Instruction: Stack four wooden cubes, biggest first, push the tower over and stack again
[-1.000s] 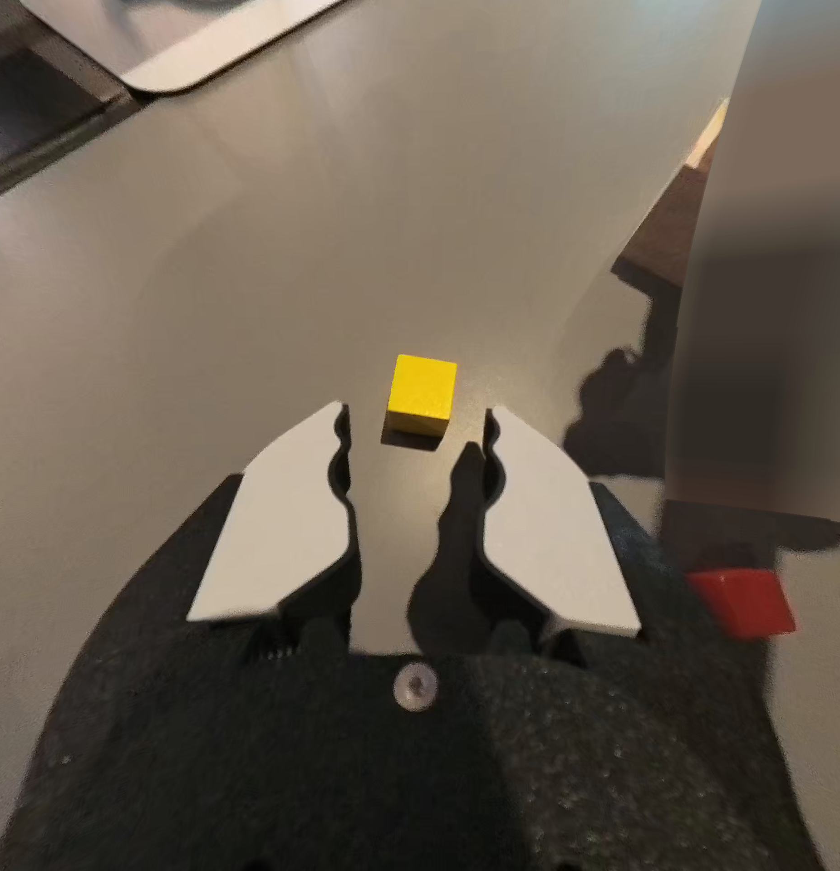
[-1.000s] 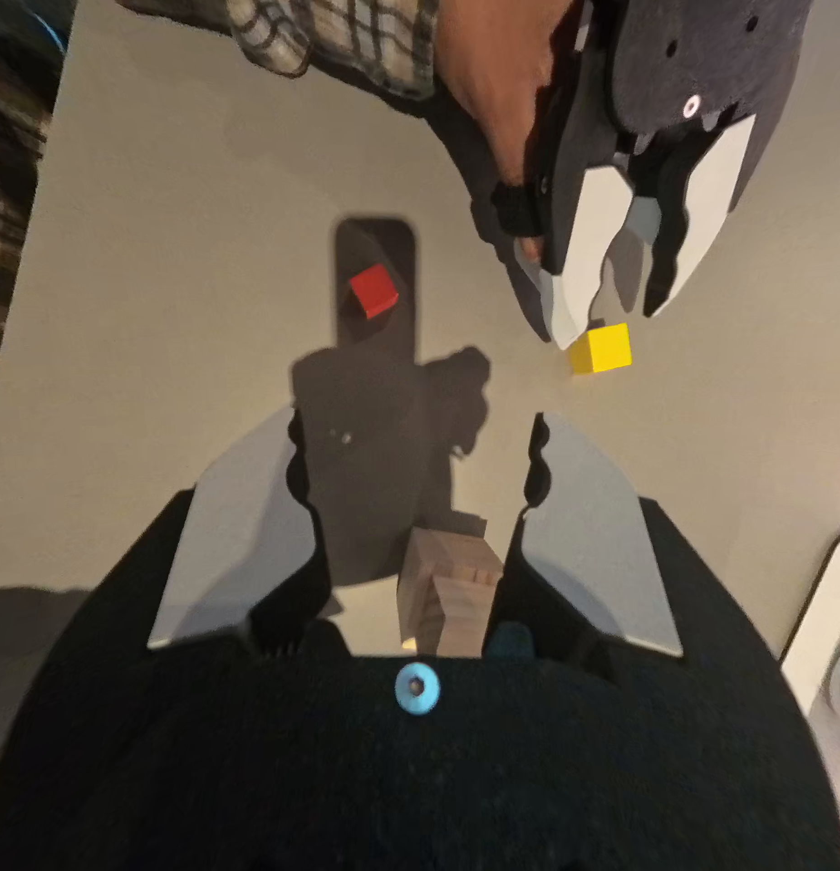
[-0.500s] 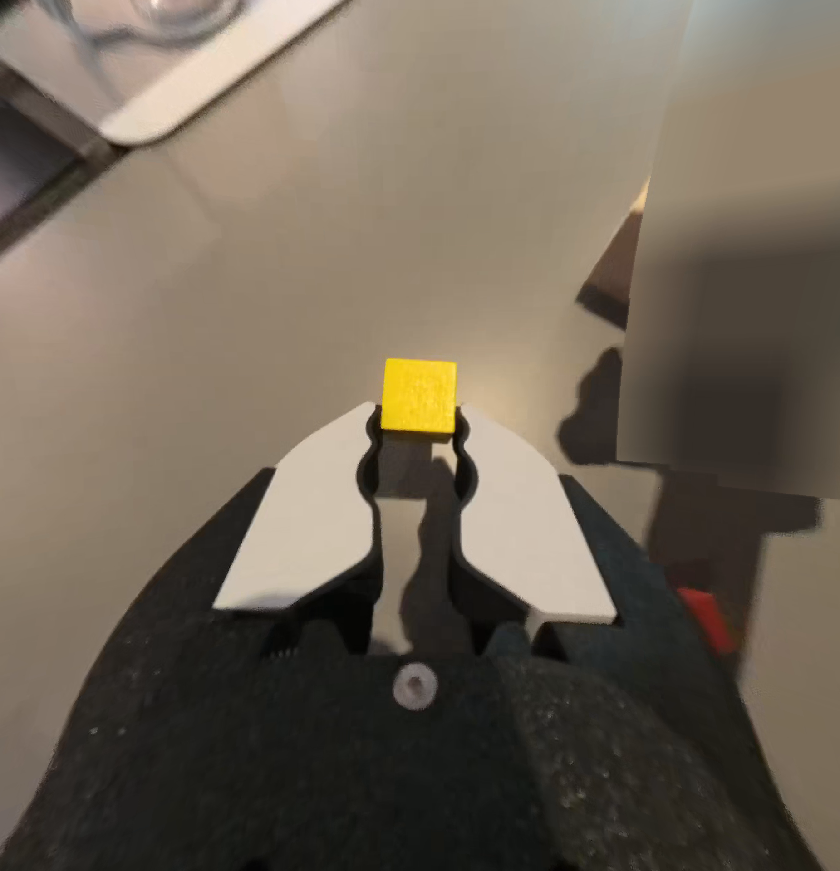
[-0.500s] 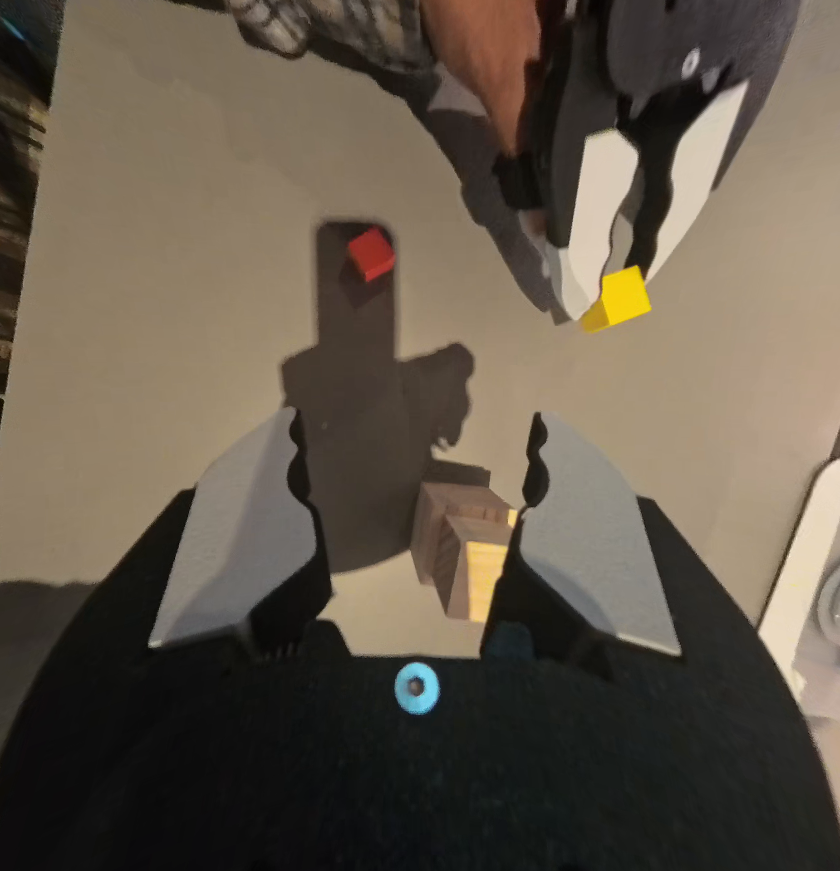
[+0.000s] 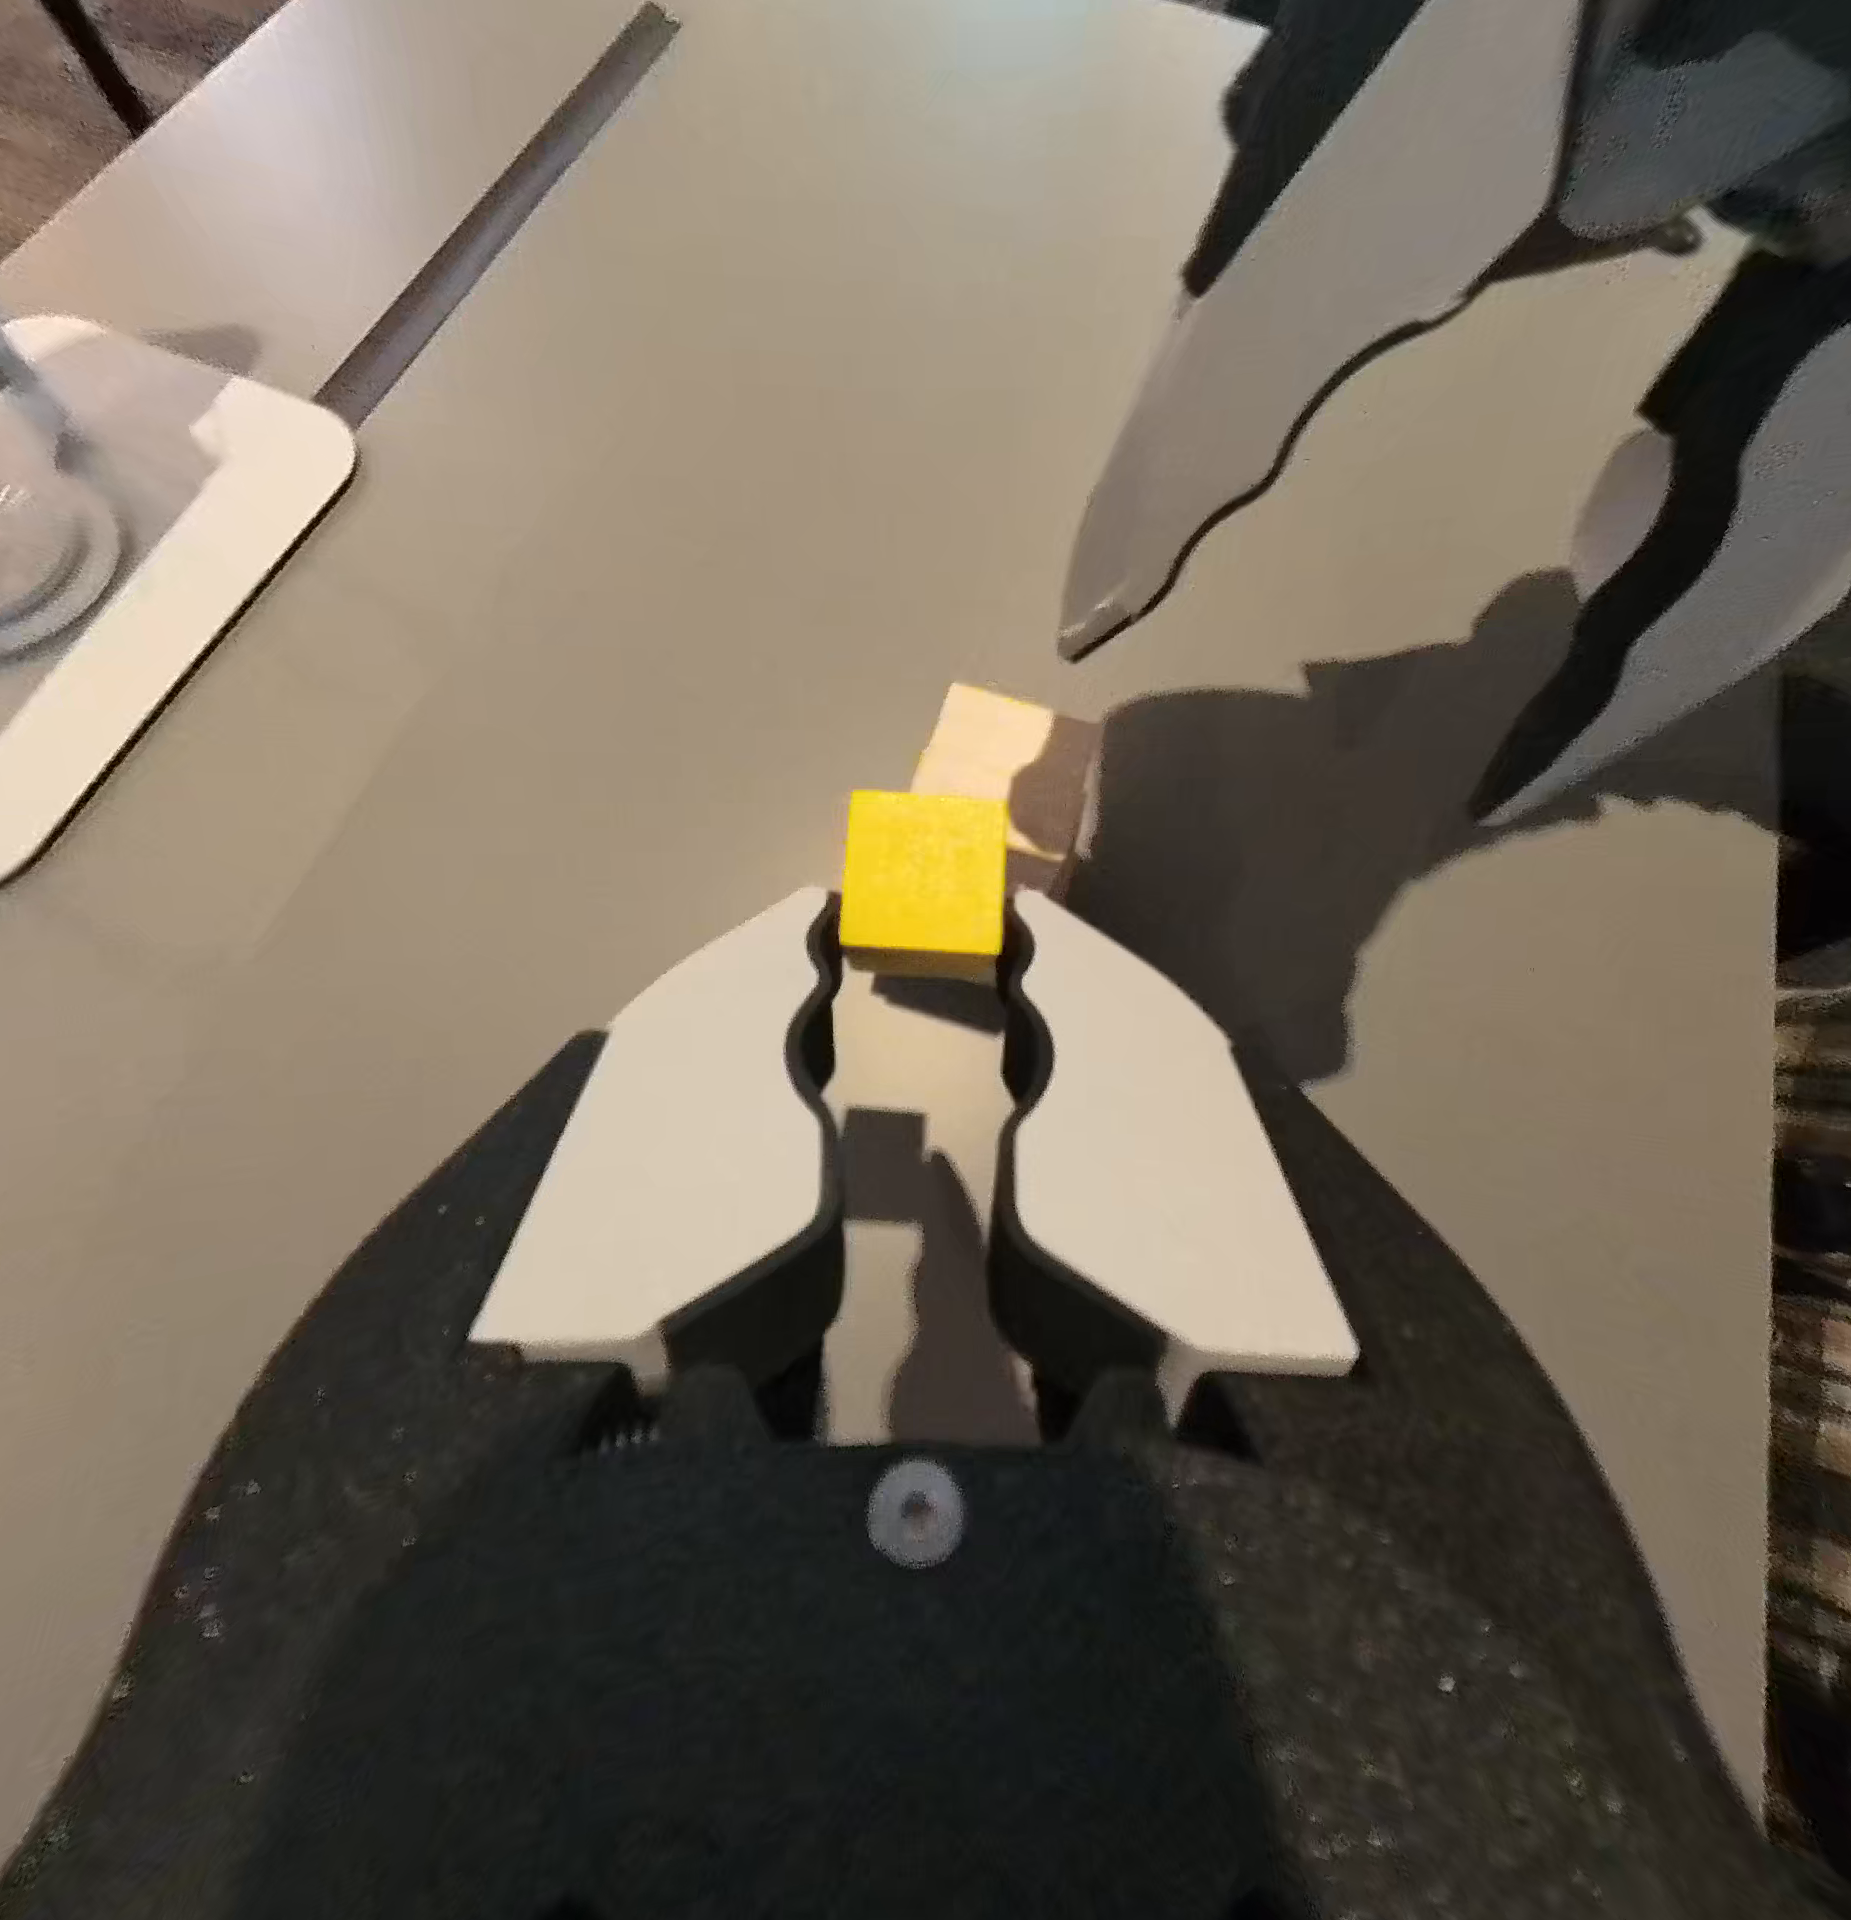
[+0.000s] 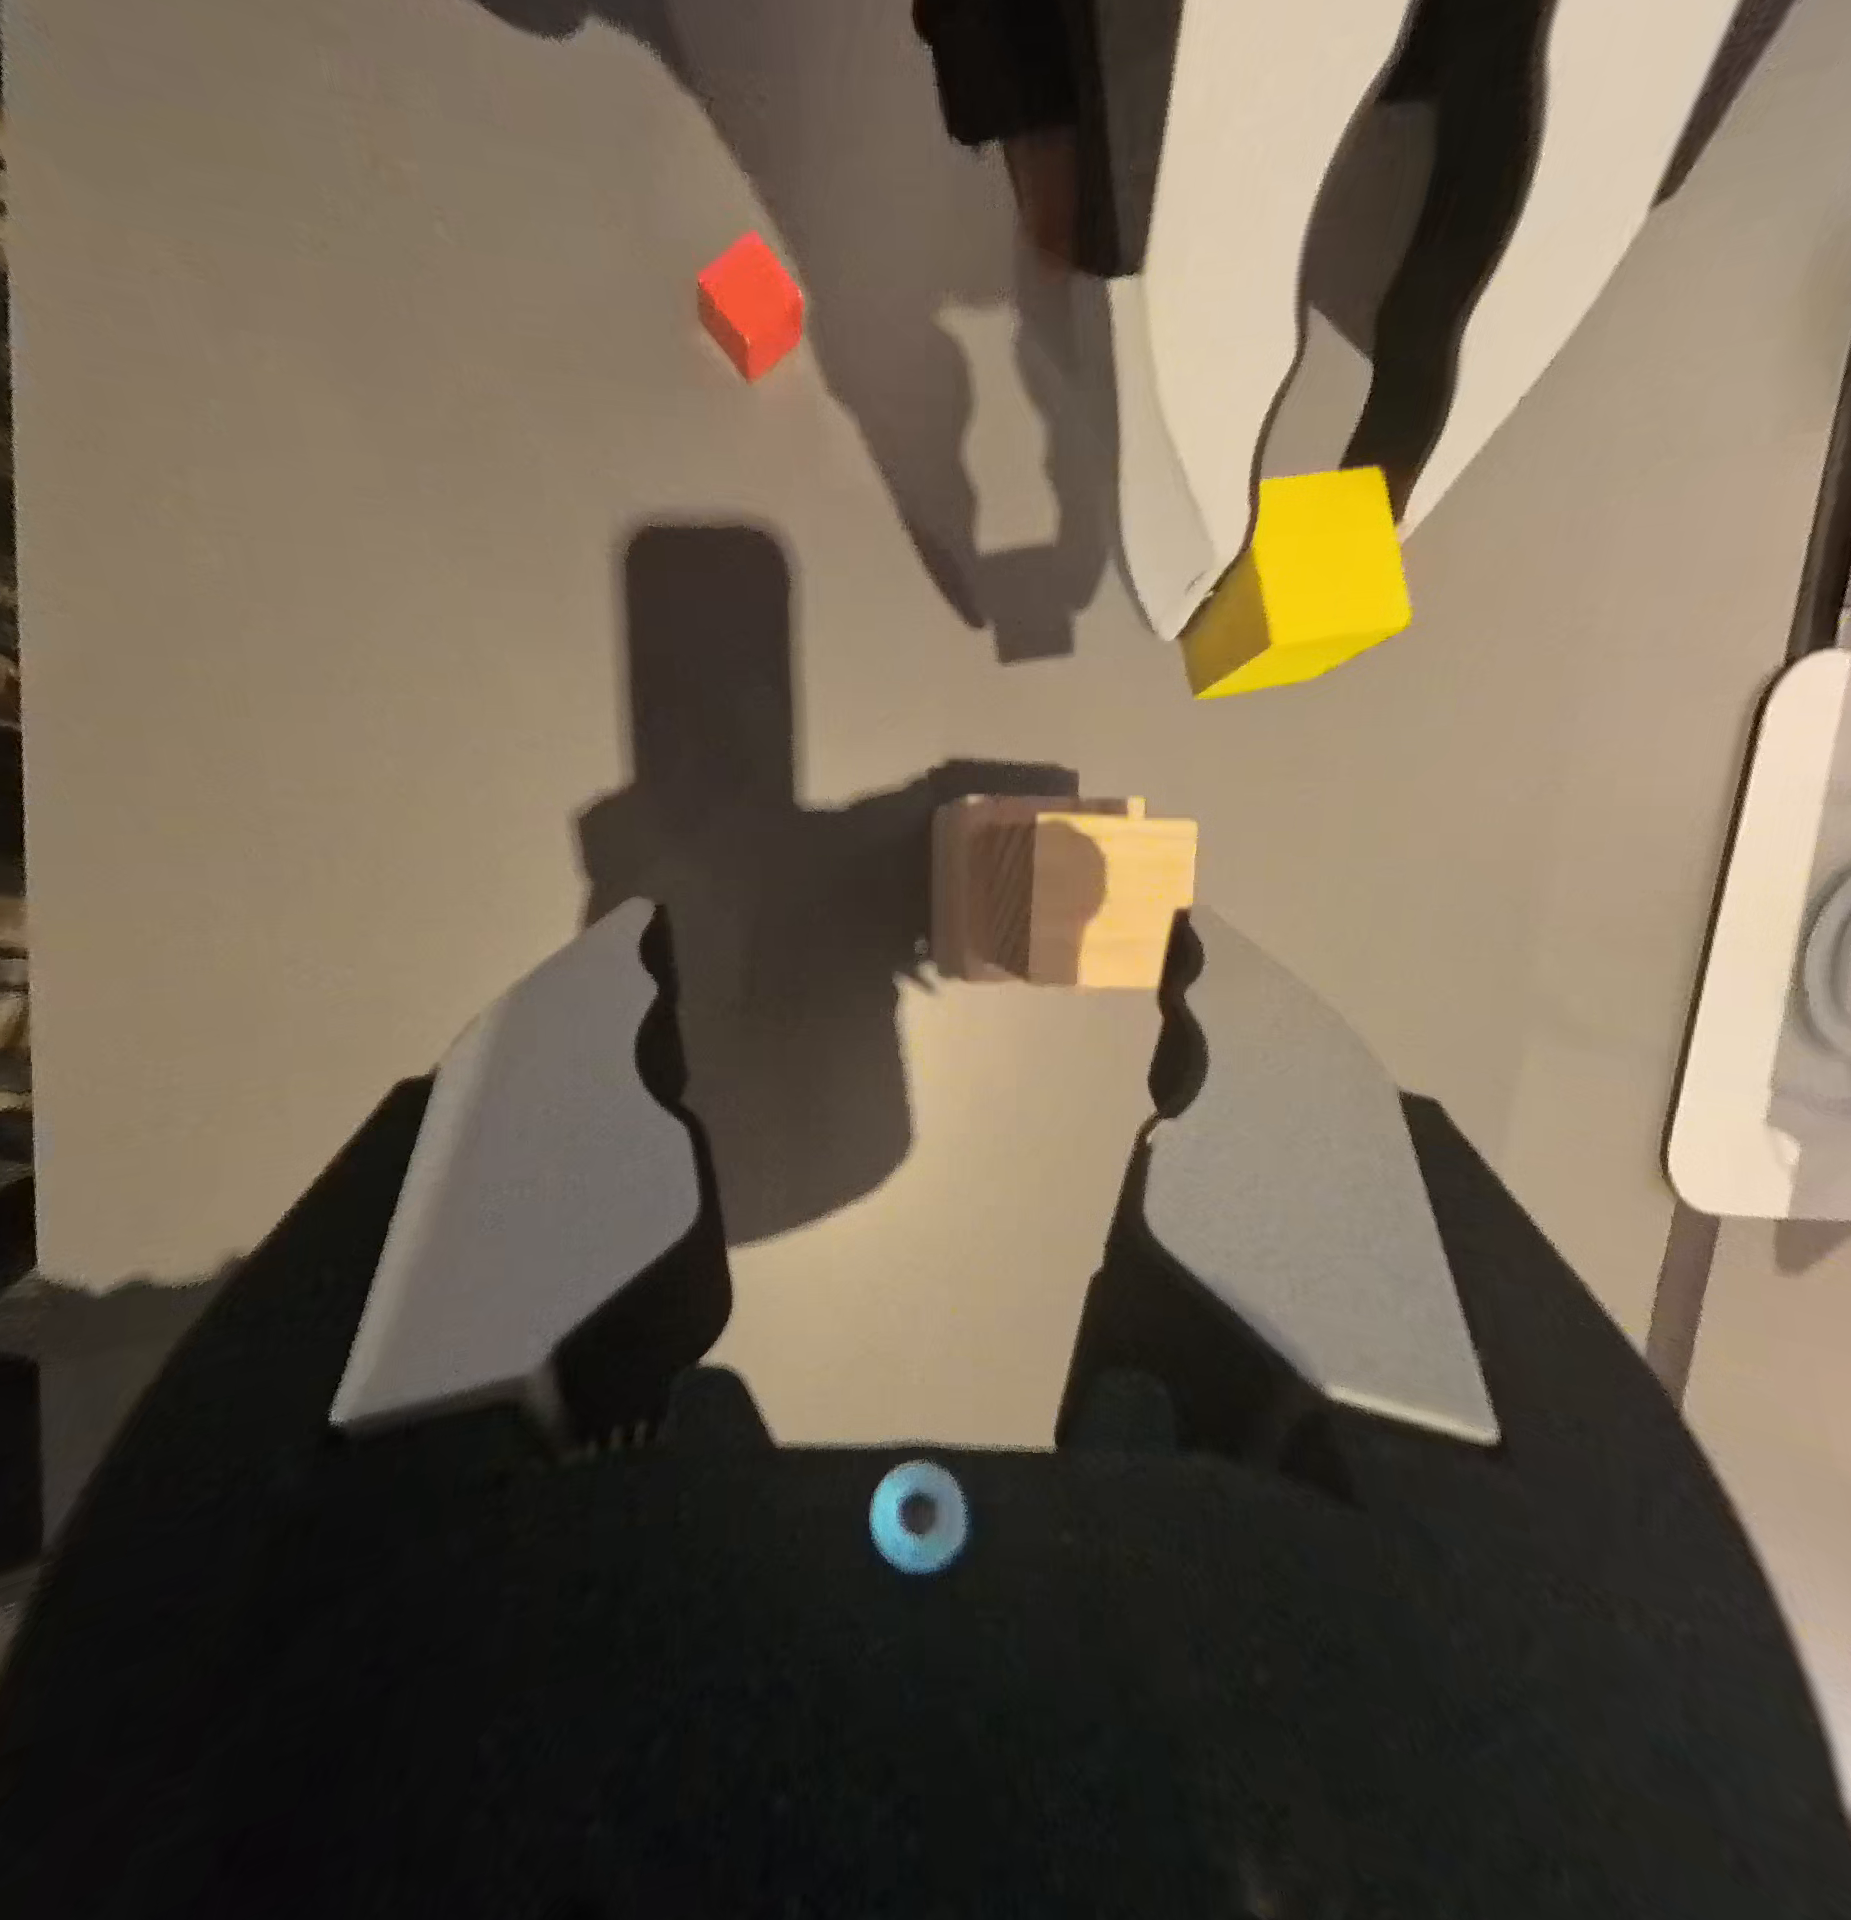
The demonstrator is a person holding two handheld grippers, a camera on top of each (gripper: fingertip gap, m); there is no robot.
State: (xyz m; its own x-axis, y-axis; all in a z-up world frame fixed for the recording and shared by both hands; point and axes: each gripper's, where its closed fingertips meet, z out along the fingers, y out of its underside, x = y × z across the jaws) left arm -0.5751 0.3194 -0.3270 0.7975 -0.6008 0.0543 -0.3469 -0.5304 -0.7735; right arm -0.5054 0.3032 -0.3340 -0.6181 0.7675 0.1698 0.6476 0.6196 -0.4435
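My left gripper (image 5: 921, 914) is shut on a small yellow cube (image 5: 923, 871) and holds it in the air above the grey table. The same cube (image 6: 1305, 577) shows in the right wrist view, gripped by the left gripper (image 6: 1305, 540) above a stack of plain wooden cubes (image 6: 1066, 894). That stack (image 5: 988, 764) sits just beyond the yellow cube in the left wrist view. My right gripper (image 6: 916, 935) is open and empty, close to the stack, which stands off its right fingertip. It also shows in the left wrist view (image 5: 1285, 717). A small red cube (image 6: 752, 303) lies on the table farther off.
A white tray (image 5: 162, 582) with a clear glass item lies at the left of the table; it also shows in the right wrist view (image 6: 1773, 935). A dark seam (image 5: 485, 208) runs across the table behind it. A plaid sleeve (image 5: 1835, 1351) is at the right edge.
My left gripper closed on the yellow cube, lifted it off the table and carried it toward the wooden stack. My right gripper stayed open and drew back from the stack.
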